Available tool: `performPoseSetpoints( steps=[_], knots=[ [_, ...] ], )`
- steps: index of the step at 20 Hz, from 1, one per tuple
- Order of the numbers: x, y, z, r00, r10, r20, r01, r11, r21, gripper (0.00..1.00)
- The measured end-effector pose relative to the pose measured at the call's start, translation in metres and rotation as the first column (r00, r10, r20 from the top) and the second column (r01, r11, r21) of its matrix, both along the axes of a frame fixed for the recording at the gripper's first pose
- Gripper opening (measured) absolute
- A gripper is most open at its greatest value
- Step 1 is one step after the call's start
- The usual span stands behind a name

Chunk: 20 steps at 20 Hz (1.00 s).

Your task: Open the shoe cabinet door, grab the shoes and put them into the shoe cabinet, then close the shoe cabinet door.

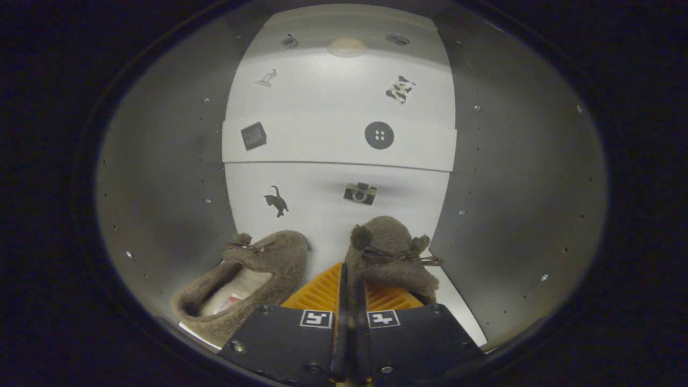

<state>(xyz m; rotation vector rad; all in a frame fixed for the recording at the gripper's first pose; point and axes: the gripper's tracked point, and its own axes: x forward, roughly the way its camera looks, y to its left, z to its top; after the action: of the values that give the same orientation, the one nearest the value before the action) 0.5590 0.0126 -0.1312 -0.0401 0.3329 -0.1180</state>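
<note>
Two fuzzy brown shoes (322,274) inside cabinet (161,177)

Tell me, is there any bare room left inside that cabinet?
Yes: the floor beyond both shoes, back to the rear wall. It is crowded in front: the left shoe lies beside the right shoe, which the hand-held gripper pinches. The shelf above looks bare.

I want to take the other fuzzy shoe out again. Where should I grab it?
Grab the left shoe by the rim of its opening, coming from above at the heel: the opening faces up and the wall is thin. The gripper is shut on the right shoe.
</note>
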Motion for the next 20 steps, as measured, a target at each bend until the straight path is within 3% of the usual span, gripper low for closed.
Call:
performPoseSetpoints(
  steps=[8, 10, 13, 15, 17, 20],
  knots=[
    [0.007, 0.008, -0.011, 0.997, 0.049, -0.060, -0.051, 0.998, -0.025, 0.15],
    [0.002, 0.007, -0.009, 0.996, 0.048, -0.071, -0.052, 0.997, -0.053, 0.22],
    [-0.013, 0.005, -0.005, 0.997, 0.030, -0.073, -0.034, 0.997, -0.064, 0.57],
    [-0.025, 0.009, 0.001, 0.998, 0.030, -0.061, -0.033, 0.998, -0.048, 0.70],
    [-0.043, 0.019, 0.005, 0.997, 0.051, -0.063, -0.053, 0.998, -0.028, 0.70],
    [-0.070, 0.024, 0.023, 0.999, 0.043, -0.018, -0.045, 0.995, -0.091, 0.71]
  ],
)
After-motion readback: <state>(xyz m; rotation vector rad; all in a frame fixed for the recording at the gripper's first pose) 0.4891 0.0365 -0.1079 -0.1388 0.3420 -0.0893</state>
